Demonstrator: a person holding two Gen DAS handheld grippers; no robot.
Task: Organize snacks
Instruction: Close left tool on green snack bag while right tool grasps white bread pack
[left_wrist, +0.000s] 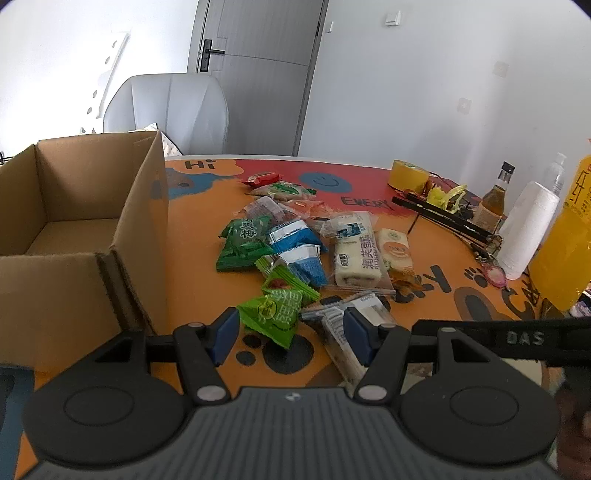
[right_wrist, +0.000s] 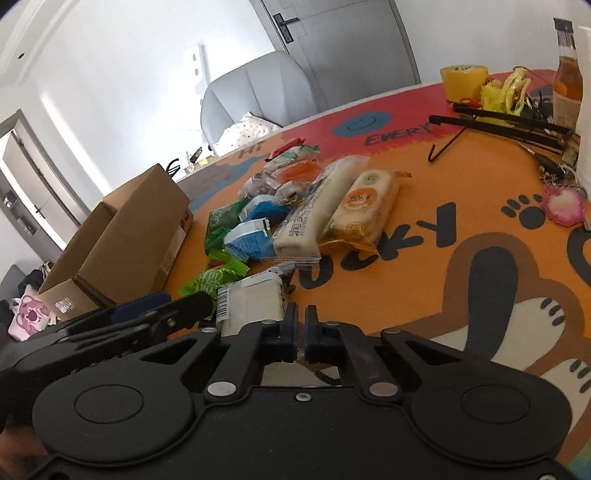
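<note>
A pile of wrapped snacks (left_wrist: 295, 240) lies on the orange cartoon tablecloth (left_wrist: 192, 288); it also shows in the right wrist view (right_wrist: 295, 206). My left gripper (left_wrist: 288, 332) is open, its blue pads either side of a light green packet (left_wrist: 271, 317) and beside a clear-wrapped white bar (left_wrist: 340, 332). My right gripper (right_wrist: 301, 330) is shut, or nearly so, right beside that white bar (right_wrist: 251, 302); whether it pinches the wrapper I cannot tell. The open cardboard box (left_wrist: 74, 229) stands left of the pile and also shows in the right wrist view (right_wrist: 122, 243).
At the right stand a yellow tape roll (left_wrist: 408, 173), a brown bottle (left_wrist: 493, 199), a paper towel roll (left_wrist: 528, 229) and an orange drink bottle (left_wrist: 565, 236). A black folding stand (right_wrist: 498, 122) and a pink keychain (right_wrist: 563, 206) lie there. A grey chair (left_wrist: 166, 110) is behind the table.
</note>
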